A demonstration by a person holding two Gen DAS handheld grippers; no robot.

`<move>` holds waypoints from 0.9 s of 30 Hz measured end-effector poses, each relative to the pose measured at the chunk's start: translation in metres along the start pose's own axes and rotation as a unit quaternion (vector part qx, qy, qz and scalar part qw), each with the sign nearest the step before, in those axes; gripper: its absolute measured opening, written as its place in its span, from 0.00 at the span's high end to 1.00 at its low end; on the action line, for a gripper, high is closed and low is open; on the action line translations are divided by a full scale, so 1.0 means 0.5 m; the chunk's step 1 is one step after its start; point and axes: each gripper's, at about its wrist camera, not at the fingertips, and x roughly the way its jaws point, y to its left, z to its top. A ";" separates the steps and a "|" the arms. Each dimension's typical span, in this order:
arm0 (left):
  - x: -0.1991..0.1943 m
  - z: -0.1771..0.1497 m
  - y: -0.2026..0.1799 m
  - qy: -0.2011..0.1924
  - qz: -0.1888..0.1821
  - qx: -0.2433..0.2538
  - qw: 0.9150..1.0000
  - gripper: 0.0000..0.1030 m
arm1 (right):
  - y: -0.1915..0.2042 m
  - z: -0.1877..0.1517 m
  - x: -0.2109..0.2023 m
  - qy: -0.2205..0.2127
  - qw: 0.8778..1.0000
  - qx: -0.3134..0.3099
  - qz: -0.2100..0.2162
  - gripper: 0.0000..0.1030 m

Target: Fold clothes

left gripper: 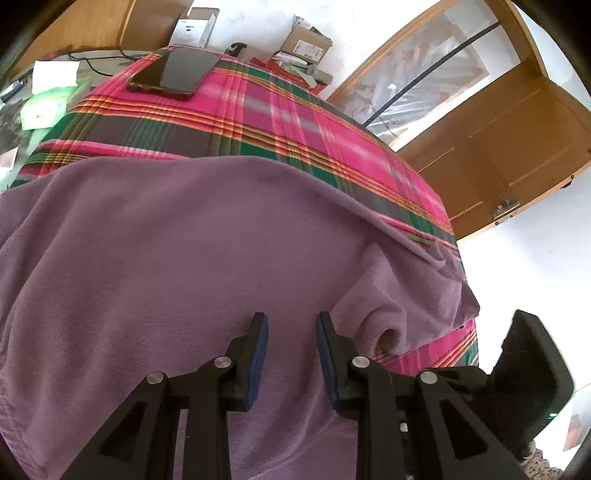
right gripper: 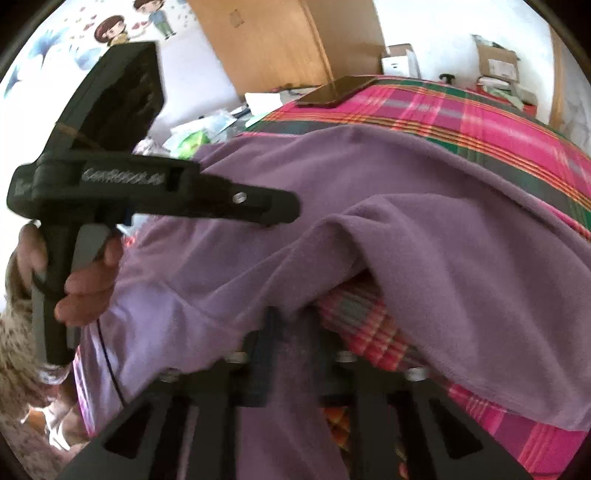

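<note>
A purple fleece garment (left gripper: pixel 192 236) lies spread over a pink and green plaid cloth (left gripper: pixel 288 114) on a table. My left gripper (left gripper: pixel 291 325) hovers over the garment near its front edge, its jaws apart with nothing between them. In the right wrist view the garment (right gripper: pixel 424 229) is bunched, with one edge lifted. My right gripper (right gripper: pixel 291 317) is shut on that lifted edge and holds it above the plaid cloth (right gripper: pixel 480 122). The left gripper's body (right gripper: pixel 155 184) shows at the left of that view, held in a hand.
A dark phone (left gripper: pixel 173 72) lies on the plaid cloth at the far side; it also shows in the right wrist view (right gripper: pixel 340 90). Cardboard boxes (left gripper: pixel 306 44) and white boxes (left gripper: pixel 194 26) stand behind. Papers and green packets (left gripper: pixel 48 99) clutter the left. A wooden door (left gripper: pixel 517 147) is at right.
</note>
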 end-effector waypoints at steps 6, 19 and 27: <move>0.008 0.000 0.007 0.003 0.004 0.003 1.000 0.74 | 0.012 -0.013 -0.050 -0.027 0.999 0.014 0.032 0.94; 0.008 0.005 0.000 0.001 0.015 0.014 1.000 0.74 | 0.027 -0.039 -0.048 -0.010 0.996 0.044 0.076 0.93; -0.012 0.029 -0.022 -0.008 0.053 0.040 0.998 0.74 | -0.060 -0.057 -0.151 -0.046 0.996 0.072 0.011 0.88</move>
